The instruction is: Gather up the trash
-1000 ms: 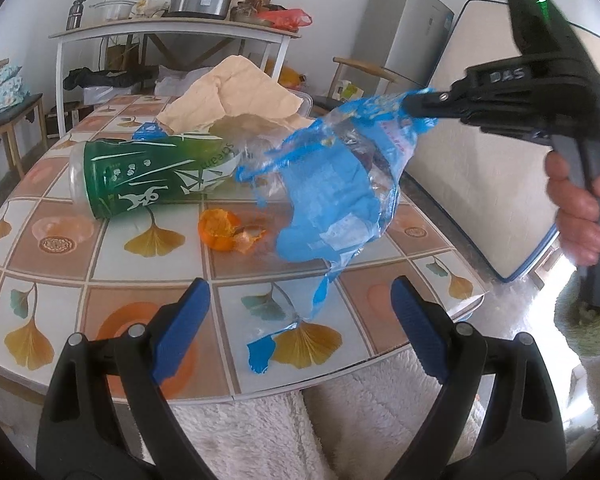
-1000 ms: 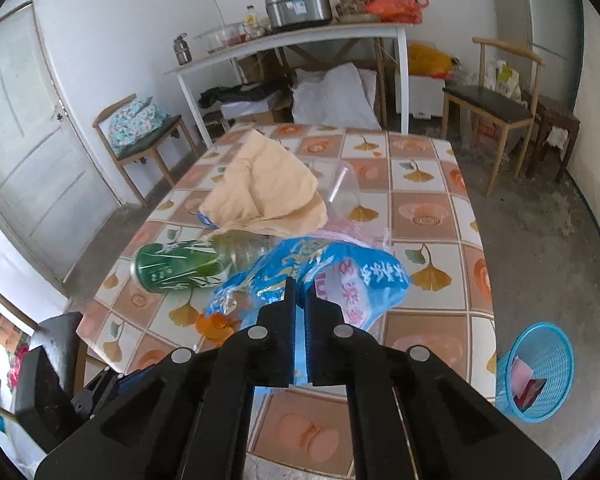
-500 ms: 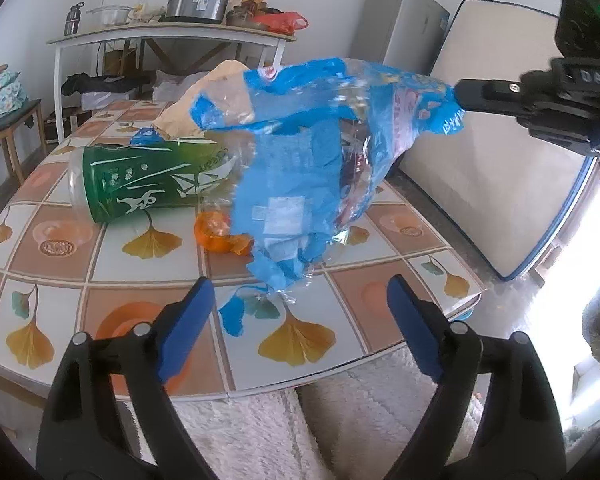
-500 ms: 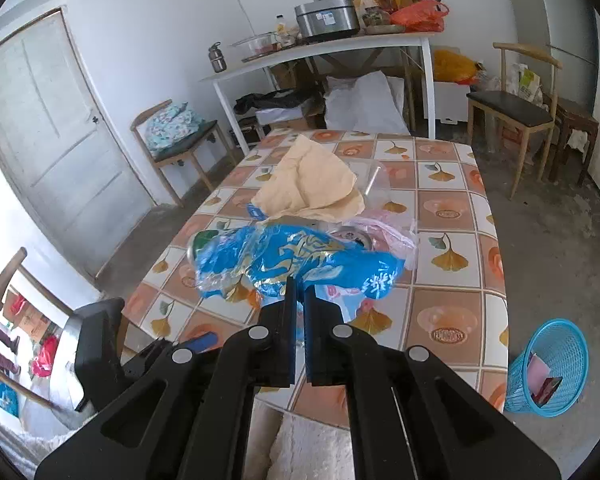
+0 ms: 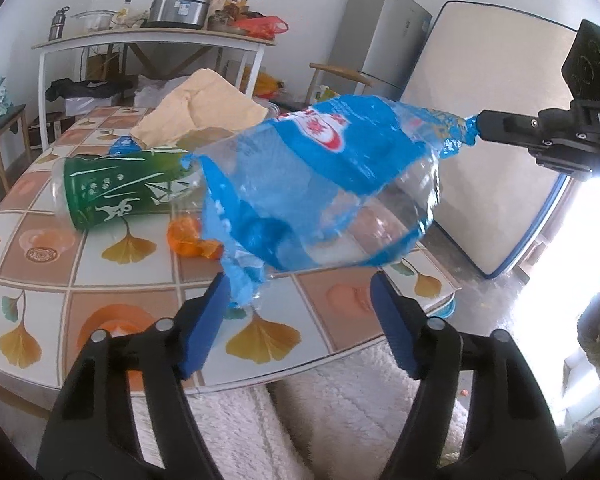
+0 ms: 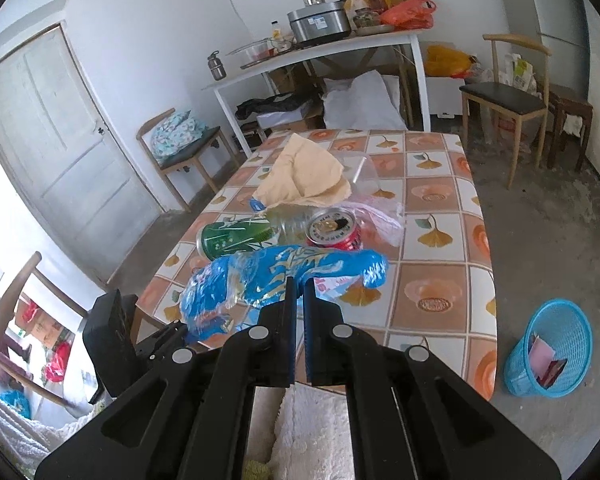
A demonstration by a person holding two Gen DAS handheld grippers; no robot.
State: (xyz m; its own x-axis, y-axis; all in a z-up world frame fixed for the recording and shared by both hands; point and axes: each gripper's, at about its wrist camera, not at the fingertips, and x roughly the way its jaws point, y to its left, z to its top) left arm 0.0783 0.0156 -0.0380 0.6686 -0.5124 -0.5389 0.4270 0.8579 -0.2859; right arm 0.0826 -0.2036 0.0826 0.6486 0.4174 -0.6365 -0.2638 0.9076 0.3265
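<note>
A crumpled blue and clear plastic bag (image 5: 320,184) hangs in the air over the tiled table (image 5: 40,280). My right gripper (image 6: 298,284) is shut on the bag's (image 6: 280,276) upper edge; the left wrist view shows it coming in from the right (image 5: 476,128). My left gripper (image 5: 300,300) sits just below the bag with its jaws closing. The bag's lower tail dangles by the left pad (image 5: 208,320), and neither pad presses on it. A green bottle (image 5: 120,192) lies on its side beside orange peel (image 5: 192,238). A red can (image 6: 334,232) lies near them.
A beige paper (image 6: 304,176), a clear cup (image 6: 364,176) and a pink plastic film (image 6: 380,212) lie further back on the table. A blue mesh bin (image 6: 548,352) stands on the floor to the table's right. Chairs, a white side table and a leaning mattress (image 5: 480,160) surround it.
The right gripper has lifted the blue bag off the table and drawn it back, closer to the left gripper. The left jaws have narrowed. The bottle, peel and can have not moved.
</note>
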